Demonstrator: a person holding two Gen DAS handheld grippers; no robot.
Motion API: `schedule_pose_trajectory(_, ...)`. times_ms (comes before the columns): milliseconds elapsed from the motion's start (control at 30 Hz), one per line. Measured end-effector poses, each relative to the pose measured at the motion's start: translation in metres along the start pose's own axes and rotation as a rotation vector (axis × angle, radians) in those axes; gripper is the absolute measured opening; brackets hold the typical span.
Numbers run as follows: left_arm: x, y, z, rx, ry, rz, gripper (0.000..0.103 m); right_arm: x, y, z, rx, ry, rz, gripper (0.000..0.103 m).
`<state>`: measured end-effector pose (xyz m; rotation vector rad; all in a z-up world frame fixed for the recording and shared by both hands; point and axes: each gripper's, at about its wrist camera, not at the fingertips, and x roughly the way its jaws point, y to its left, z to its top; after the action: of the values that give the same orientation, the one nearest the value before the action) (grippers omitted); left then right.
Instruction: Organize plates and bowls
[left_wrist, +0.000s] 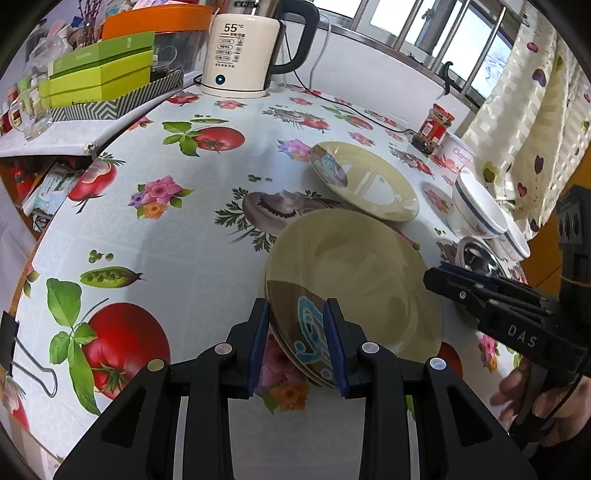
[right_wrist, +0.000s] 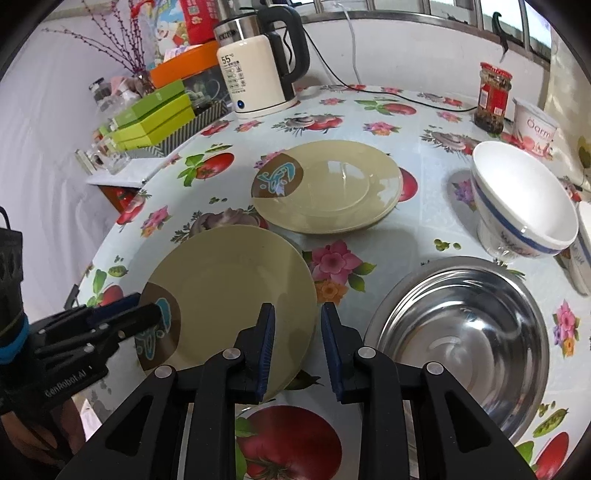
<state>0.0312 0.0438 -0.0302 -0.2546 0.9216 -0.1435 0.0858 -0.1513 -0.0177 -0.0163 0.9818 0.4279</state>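
The left gripper (left_wrist: 296, 345) has its fingers set on either side of the near plate's (right_wrist: 229, 291) brown-patterned rim, seemingly pinching it, though contact is hard to judge. This plate looks tilted above the tablecloth (right_wrist: 391, 243). Beyond the near plate rests the far plate (right_wrist: 328, 186). Right of the near plate, the right gripper (right_wrist: 297, 349) holds nothing, fingers narrowly parted. Further right sit a steel bowl (right_wrist: 465, 332) and a white bowl (right_wrist: 524, 199).
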Motion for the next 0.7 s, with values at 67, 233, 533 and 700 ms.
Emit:
schedule_pose_trajectory(67,-0.0033,-0.0005,0.0021,0.004,-0.014,-0.002,0.031,0.0007,0.0005,-0.0006,0.005,0.007,0.016,0.027)
schedule_pose_trajectory(233,-0.0040,-0.0039,0.0074,0.023,-0.032,0.008,0.032,0.0002,0.0022,-0.0013,0.004,0.001,0.007,0.032)
schedule_pose_trajectory(533,0.0010,-0.0047,0.0064,0.039,-0.049,0.030,0.031,0.0013,0.0032,-0.0010,0.001,0.012,0.009,0.031)
schedule_pose_trajectory(700,0.0014,-0.0001,0.0039,0.038,-0.072,0.024,0.031,-0.0002,0.0031,-0.0015,-0.001,0.003,0.008,0.031)
